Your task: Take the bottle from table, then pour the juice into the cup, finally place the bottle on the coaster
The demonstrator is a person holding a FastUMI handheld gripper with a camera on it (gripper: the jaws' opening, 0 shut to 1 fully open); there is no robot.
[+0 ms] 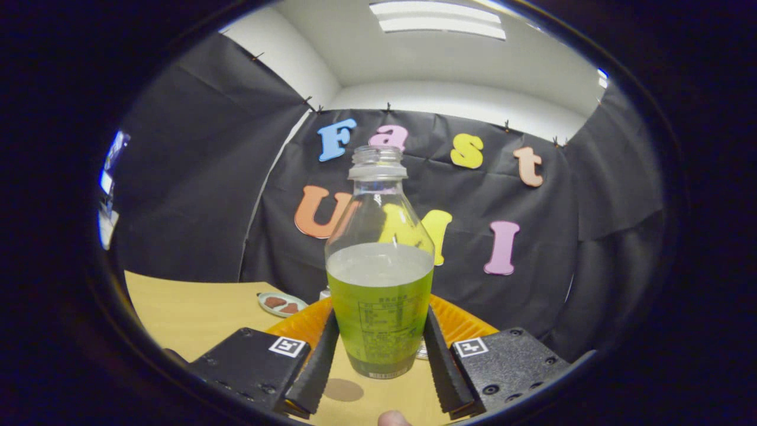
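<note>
While the hand-held gripper (pixel 378 355) clamps it, the bottle (pixel 378 278) stands upright between both fingers.
Lifted above the table (pixel 177 307); an orange tray (pixel 461 322) lies behind, a small dish (pixel 281 304) at ten o'clock.

Small dish (pixel 281 304) w/ brown bits on wooden table (pixel 195 307), orange tray (pixel 461 322).

Walls: black cloth (pixel 195 177) hung as booth sides, creased, pinned along its top edge.
Upper wall: white surface (pixel 461 100) above the cloth.
Ceiling: white, with a lit panel light (pixel 437 18).
Furniture: light wooden table (pixel 189 307) meeting the cloth at its far edge.
</note>
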